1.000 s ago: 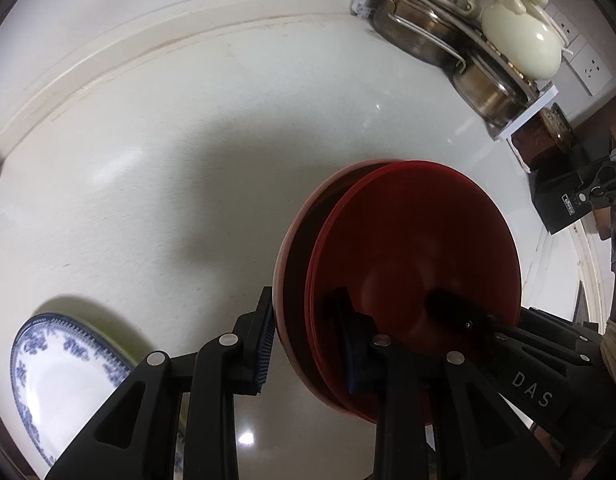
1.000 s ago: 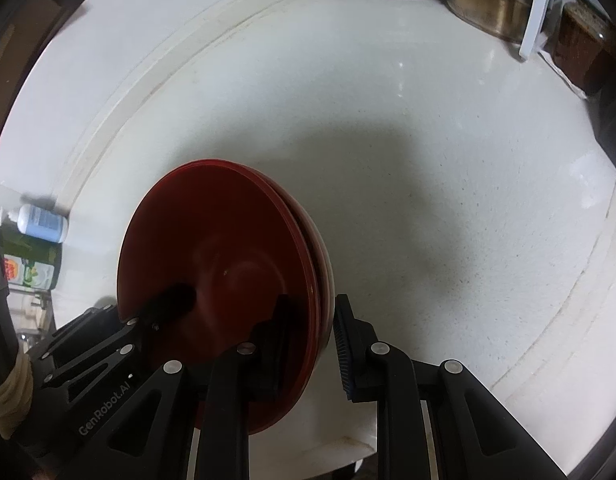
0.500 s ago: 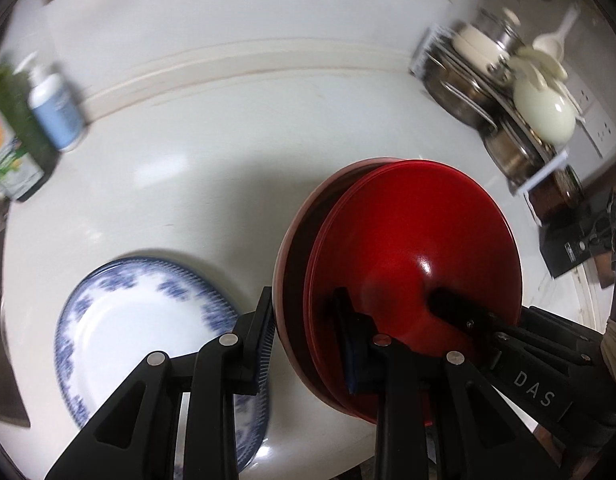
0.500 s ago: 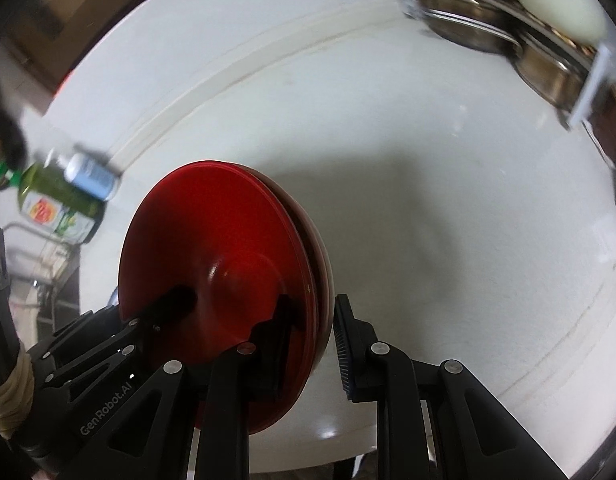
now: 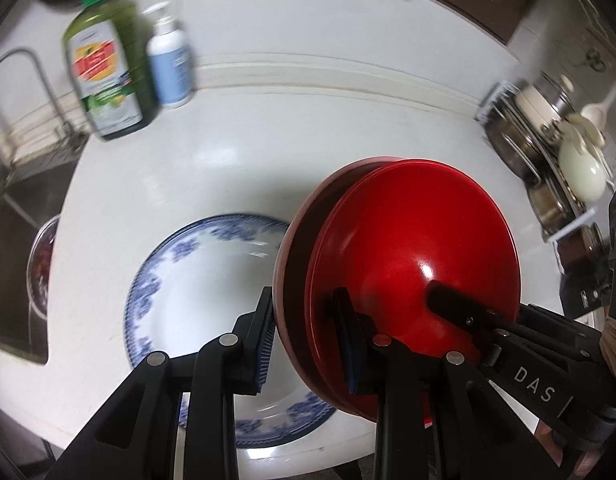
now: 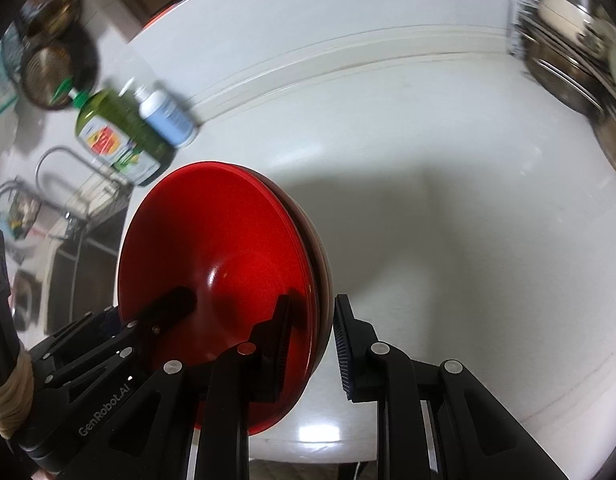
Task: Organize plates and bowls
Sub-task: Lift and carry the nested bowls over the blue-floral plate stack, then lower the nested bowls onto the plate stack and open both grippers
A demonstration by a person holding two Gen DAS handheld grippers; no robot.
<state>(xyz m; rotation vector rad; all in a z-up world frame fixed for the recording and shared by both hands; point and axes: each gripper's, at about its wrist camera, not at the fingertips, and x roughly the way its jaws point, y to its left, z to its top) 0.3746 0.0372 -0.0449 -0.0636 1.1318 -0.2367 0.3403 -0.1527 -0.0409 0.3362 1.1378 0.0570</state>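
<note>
A stack of red plates (image 5: 407, 256) is held on edge above the white counter, gripped from both sides. My left gripper (image 5: 308, 336) is shut on the near rim of the stack, fingers on either face. My right gripper (image 6: 311, 344) is shut on the same stack (image 6: 228, 264), and its finger (image 5: 467, 312) reaches in from the right in the left wrist view. A blue-and-white patterned plate (image 5: 204, 284) lies flat on the counter, below and left of the red stack.
A green dish soap bottle (image 5: 104, 60) and a white pump bottle (image 5: 168, 64) stand at the counter's back left by the sink (image 5: 16, 240) and faucet. A rack with metal pots and a cream lid (image 5: 563, 160) is at the right.
Both grippers have carried the red stack leftward along the counter. The blue-and-white plate and the soap bottles have come further into view. The grip is unchanged.
</note>
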